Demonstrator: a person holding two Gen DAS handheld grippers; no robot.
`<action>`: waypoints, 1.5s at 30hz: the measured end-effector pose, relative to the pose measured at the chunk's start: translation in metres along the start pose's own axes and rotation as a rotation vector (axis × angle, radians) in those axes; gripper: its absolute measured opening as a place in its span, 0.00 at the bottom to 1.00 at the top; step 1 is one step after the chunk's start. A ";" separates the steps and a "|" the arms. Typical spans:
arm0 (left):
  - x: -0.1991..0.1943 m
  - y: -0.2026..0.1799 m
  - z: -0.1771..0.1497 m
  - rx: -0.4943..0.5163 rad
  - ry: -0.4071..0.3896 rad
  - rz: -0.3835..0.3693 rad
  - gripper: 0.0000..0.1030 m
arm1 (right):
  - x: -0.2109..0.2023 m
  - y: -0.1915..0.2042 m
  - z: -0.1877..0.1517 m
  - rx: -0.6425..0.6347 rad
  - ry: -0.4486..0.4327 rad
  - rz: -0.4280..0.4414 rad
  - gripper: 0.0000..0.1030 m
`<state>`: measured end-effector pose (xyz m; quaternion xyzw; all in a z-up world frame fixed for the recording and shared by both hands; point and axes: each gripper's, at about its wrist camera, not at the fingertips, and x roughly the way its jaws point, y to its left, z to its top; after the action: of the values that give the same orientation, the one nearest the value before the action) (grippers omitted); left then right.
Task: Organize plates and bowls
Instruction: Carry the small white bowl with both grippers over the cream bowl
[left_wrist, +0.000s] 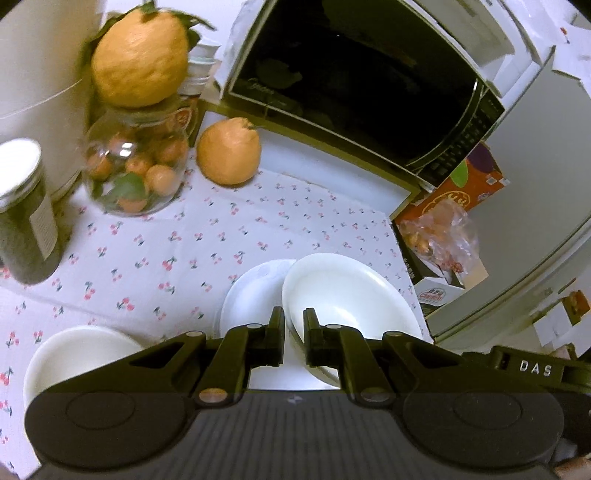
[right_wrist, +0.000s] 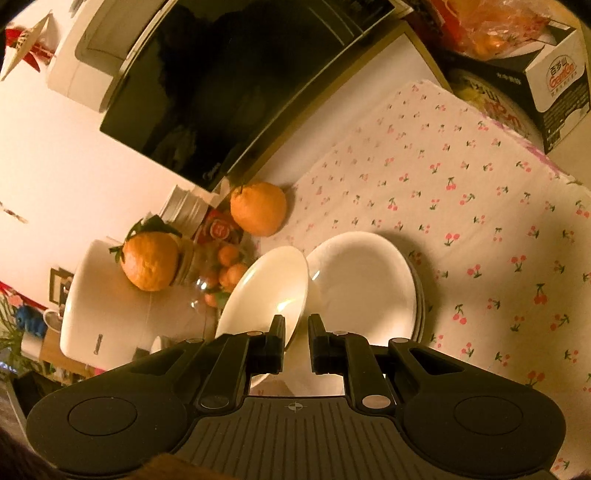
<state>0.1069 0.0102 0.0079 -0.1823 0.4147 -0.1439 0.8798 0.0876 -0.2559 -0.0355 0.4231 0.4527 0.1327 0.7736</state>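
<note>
Both hands carrying white dishes toward the stack

My left gripper (left_wrist: 293, 325) is clenched on a white bowl's (left_wrist: 351, 295) rim, tilted above a plate (left_wrist: 255, 291) on the cherry-print cloth (left_wrist: 184, 240). My right gripper (right_wrist: 296, 328) pinches another bowl (right_wrist: 269, 288) just beside the stacked plates (right_wrist: 364, 284), probably for nesting. A carton (right_wrist: 557, 81) reads "Ganten"; the left tool is marked "DAS".

Glossy, smooth, seemingly ceramic bowl (left_wrist: 351, 291); matt cherry-print cloth (left_wrist: 221, 236); clear glass jar (left_wrist: 135, 162).
</note>
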 end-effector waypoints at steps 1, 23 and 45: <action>0.000 0.003 -0.002 -0.007 0.003 -0.001 0.09 | 0.001 0.001 -0.001 -0.002 0.004 -0.001 0.13; -0.046 0.060 -0.011 -0.080 -0.006 0.002 0.09 | 0.022 0.042 -0.035 -0.086 0.107 0.072 0.16; -0.074 0.107 -0.029 0.042 0.014 0.174 0.09 | 0.069 0.081 -0.093 -0.187 0.259 0.033 0.16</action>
<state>0.0497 0.1296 -0.0054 -0.1260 0.4321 -0.0768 0.8897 0.0649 -0.1164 -0.0353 0.3360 0.5272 0.2402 0.7426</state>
